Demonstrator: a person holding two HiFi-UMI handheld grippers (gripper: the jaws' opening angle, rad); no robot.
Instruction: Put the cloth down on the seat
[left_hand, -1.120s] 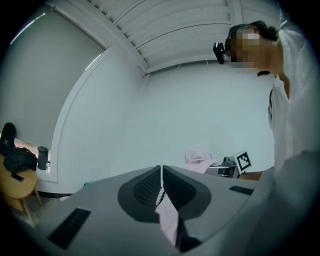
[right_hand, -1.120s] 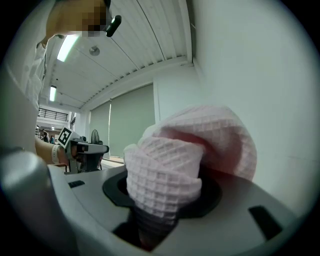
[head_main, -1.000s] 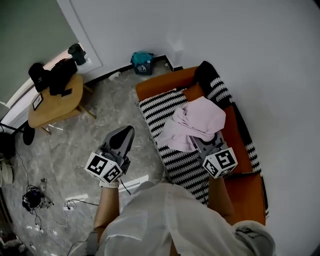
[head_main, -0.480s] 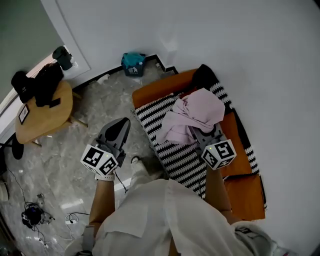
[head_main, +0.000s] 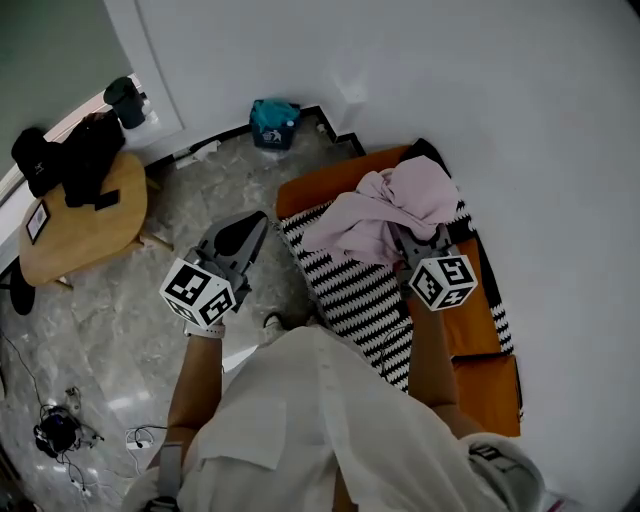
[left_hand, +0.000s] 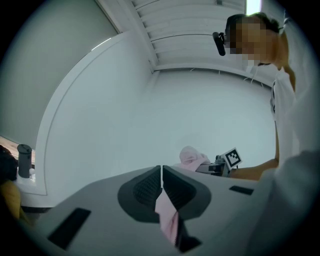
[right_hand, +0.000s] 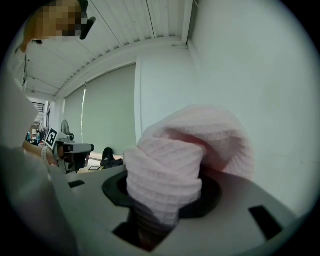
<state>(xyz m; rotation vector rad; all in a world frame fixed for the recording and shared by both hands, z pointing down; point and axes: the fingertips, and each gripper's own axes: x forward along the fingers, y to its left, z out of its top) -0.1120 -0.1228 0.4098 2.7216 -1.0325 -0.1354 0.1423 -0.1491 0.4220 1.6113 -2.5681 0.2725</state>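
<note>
Presently the soft, light pink cloth (head_main: 388, 200), bunched in the clamped right claw (head_main: 408, 238) above the striped seat (head_main: 352, 295), should drape limply from this mid-fold hold; left claw (head_main: 252, 225) closed, well apart.

White shirt (head_main: 320, 410), dark grey fingers (head_main: 238, 238), black-and-white marker cubes (head_main: 197, 292)

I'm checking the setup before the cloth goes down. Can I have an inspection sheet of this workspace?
Surface: orange seat under a black-and-white striped cover.
Job's things: pink cloth, bunched, held over the cover.
Clutter: black bags on wooden table; teal bag by wall.
Tongs: right tongs shut on the cloth; left tongs shut, over the floor.
Cables: cable tangle on floor, lower left.
Surroundings: white wall, marble floor.
</note>
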